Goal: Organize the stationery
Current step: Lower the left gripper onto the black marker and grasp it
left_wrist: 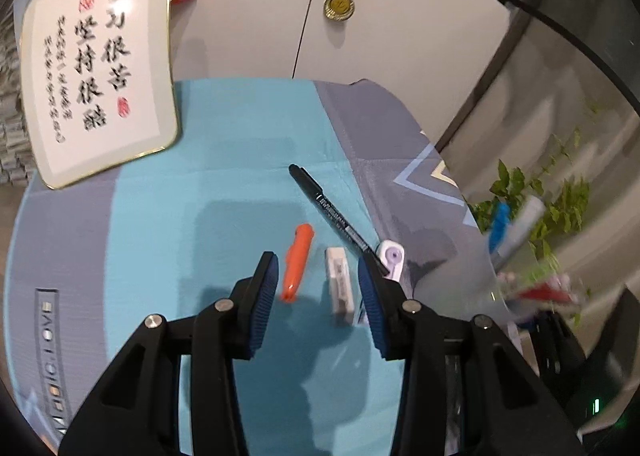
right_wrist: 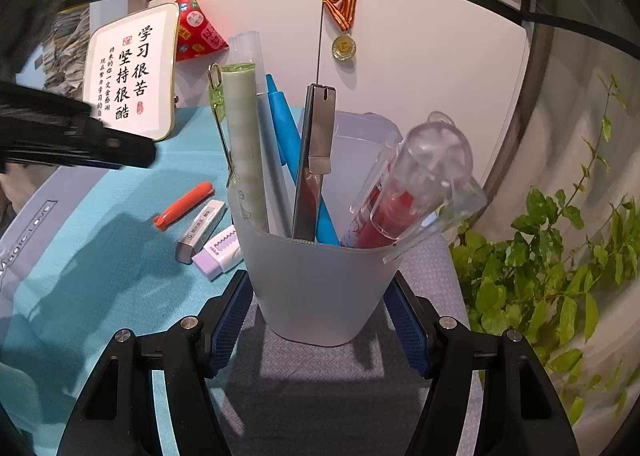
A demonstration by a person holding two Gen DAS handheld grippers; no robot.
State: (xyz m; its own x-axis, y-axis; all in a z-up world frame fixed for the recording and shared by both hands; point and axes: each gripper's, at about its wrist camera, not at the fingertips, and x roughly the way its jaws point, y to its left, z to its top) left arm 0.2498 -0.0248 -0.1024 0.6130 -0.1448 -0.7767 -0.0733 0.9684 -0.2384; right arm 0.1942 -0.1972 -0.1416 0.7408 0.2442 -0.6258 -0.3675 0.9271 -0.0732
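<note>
Pen cup [right_wrist: 316,288]: translucent grey plastic, upright on the surface [right_wrist: 100,256], crowded with a green pen, a blue pen, a dark metal-clipped piece and a clear red-filled pen.
Right gripper [right_wrist: 320,316]: its blue pads press both sides of the cup's lower wall.
Loose stationery: orange pen [left_wrist: 298,260], white eraser [left_wrist: 340,284], black marker [left_wrist: 336,216] and lilac correction tape [left_wrist: 391,258] lie on the blue cloth.
Left gripper [left_wrist: 316,300]: parted and empty, above the orange pen and eraser, touching neither.
</note>
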